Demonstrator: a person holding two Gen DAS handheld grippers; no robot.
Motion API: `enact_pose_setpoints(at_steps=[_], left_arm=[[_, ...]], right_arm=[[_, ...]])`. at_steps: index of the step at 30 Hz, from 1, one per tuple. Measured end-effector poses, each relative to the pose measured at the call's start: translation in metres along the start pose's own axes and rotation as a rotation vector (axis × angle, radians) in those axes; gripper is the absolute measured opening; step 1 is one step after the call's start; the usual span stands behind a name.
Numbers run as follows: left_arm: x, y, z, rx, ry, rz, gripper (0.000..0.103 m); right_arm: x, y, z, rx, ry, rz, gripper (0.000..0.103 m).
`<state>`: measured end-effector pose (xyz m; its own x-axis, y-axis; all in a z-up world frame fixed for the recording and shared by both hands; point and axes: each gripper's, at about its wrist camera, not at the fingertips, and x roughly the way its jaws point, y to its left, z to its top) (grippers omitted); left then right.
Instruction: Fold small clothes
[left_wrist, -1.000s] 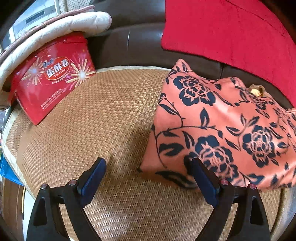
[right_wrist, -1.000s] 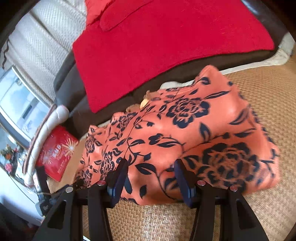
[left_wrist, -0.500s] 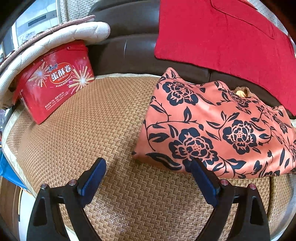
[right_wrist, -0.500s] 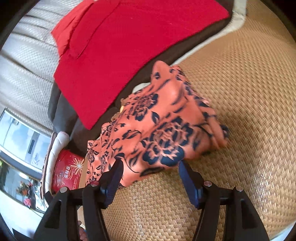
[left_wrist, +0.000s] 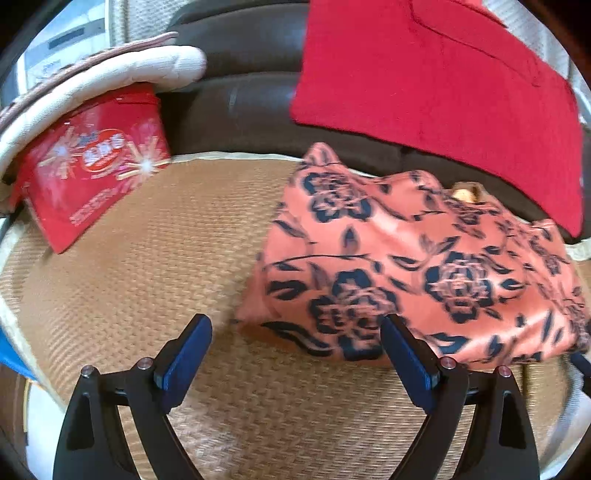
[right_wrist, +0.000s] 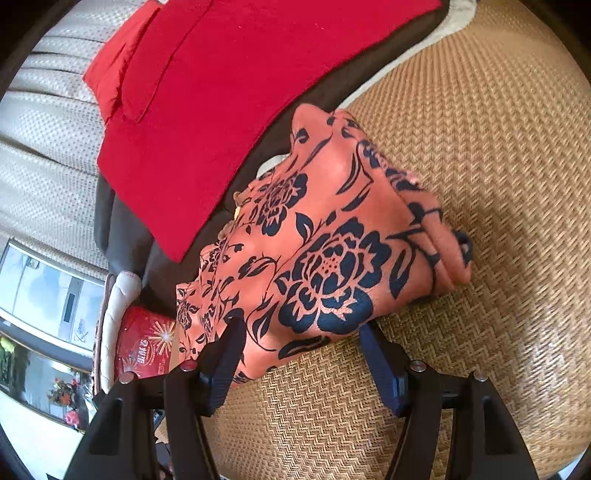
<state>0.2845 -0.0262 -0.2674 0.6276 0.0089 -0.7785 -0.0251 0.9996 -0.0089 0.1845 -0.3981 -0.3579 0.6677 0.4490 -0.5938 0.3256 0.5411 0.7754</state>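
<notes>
An orange garment with dark blue flowers (left_wrist: 424, 266) lies folded in a thick bundle on the woven mat (left_wrist: 166, 258). My left gripper (left_wrist: 295, 325) stands open just short of the garment's near left corner, with nothing between its fingers. In the right wrist view the garment (right_wrist: 332, 236) shows its rolled fold at the right end. My right gripper (right_wrist: 301, 326) is open at the garment's near edge. Its left finger overlaps the cloth, but the pads do not press on it.
A red cushion (left_wrist: 424, 74) leans on the dark brown sofa back (left_wrist: 240, 92) behind the garment. A red snack box (left_wrist: 92, 173) stands at the mat's left under a cream padded cover (left_wrist: 110, 74). Bare mat (right_wrist: 480, 184) stretches to the right of the garment.
My right gripper widened its jaws, rolled and drew back until only the garment's near edge lies at its fingertips. My left gripper backed slightly off the garment's corner.
</notes>
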Motion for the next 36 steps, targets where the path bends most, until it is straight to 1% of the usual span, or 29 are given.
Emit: enact_pose_setpoints(at_steps=[1, 3, 4, 6, 8, 11, 13, 14, 15, 16, 17, 19, 21, 22, 23, 24, 25, 26, 28, 30, 33, 36], left_arm=[[-0.002, -0.005, 0.000, 0.010, -0.006, -0.029, 0.093], [-0.005, -0.016, 0.000, 0.039, -0.028, -0.062, 0.093], [-0.007, -0.020, 0.000, 0.050, -0.035, -0.072, 0.093], [-0.008, -0.033, 0.000, 0.075, -0.049, -0.112, 0.093], [-0.006, -0.044, 0.001, 0.091, -0.050, -0.141, 0.093], [-0.004, -0.073, 0.001, 0.129, -0.059, -0.180, 0.093], [-0.002, -0.091, 0.001, 0.157, -0.064, -0.202, 0.093], [0.000, -0.104, 0.001, 0.182, -0.071, -0.206, 0.093], [0.001, -0.111, 0.000, 0.195, -0.075, -0.204, 0.093], [0.000, -0.119, 0.000, 0.215, -0.082, -0.199, 0.093], [0.001, -0.128, -0.001, 0.234, -0.088, -0.195, 0.093], [0.003, -0.139, -0.003, 0.255, -0.087, -0.198, 0.093], [0.010, -0.148, -0.006, 0.267, -0.069, -0.204, 0.093], [0.020, -0.152, -0.008, 0.279, -0.035, -0.191, 0.093], [0.035, -0.157, -0.011, 0.288, 0.028, -0.181, 0.094], [0.042, -0.157, -0.012, 0.272, 0.050, -0.186, 0.097], [0.043, -0.151, -0.011, 0.221, 0.046, -0.193, 0.100], [0.044, -0.150, -0.009, 0.211, 0.065, -0.200, 0.100], [0.040, -0.146, -0.004, 0.200, 0.083, -0.214, 0.100], [0.034, -0.137, 0.001, 0.175, 0.068, -0.217, 0.100], [0.023, -0.111, 0.009, 0.124, 0.022, -0.187, 0.100], [0.017, -0.076, 0.019, 0.058, -0.018, -0.112, 0.100]], right_arm=[[0.001, 0.000, 0.000, 0.004, 0.001, 0.004, 0.068], [0.002, 0.005, -0.001, -0.015, 0.008, 0.015, 0.068], [0.007, 0.011, -0.002, -0.034, 0.028, 0.029, 0.068], [0.014, 0.022, -0.007, -0.070, 0.084, 0.087, 0.068], [0.017, 0.033, -0.011, -0.108, 0.100, 0.126, 0.068], [0.008, 0.047, -0.012, -0.173, 0.034, 0.157, 0.068], [0.002, 0.051, -0.009, -0.181, -0.030, 0.170, 0.066], [0.000, 0.051, -0.006, -0.180, -0.060, 0.167, 0.063], [0.000, 0.050, -0.003, -0.176, -0.085, 0.155, 0.053], [0.002, 0.050, 0.001, -0.171, -0.096, 0.139, 0.048], [0.006, 0.048, 0.004, -0.165, -0.096, 0.123, 0.040], [0.012, 0.042, 0.010, -0.137, -0.097, 0.085, 0.039], [0.020, 0.034, 0.015, -0.104, -0.086, 0.058, 0.039], [0.025, 0.030, 0.016, -0.087, -0.070, 0.037, 0.039], [0.029, 0.024, 0.017, -0.068, -0.045, 0.007, 0.037], [0.036, 0.016, 0.018, -0.040, -0.015, -0.008, 0.030], [0.037, 0.010, 0.019, -0.014, -0.009, -0.007, 0.028], [0.036, 0.007, 0.020, 0.003, -0.007, 0.010, 0.028], [0.033, 0.008, 0.022, 0.001, -0.004, 0.014, 0.028], [0.030, 0.013, 0.023, -0.017, -0.016, 0.019, 0.032], [0.031, 0.033, 0.019, -0.079, -0.024, 0.059, 0.032], [0.045, 0.053, 0.009, -0.135, 0.000, 0.083, 0.032]])
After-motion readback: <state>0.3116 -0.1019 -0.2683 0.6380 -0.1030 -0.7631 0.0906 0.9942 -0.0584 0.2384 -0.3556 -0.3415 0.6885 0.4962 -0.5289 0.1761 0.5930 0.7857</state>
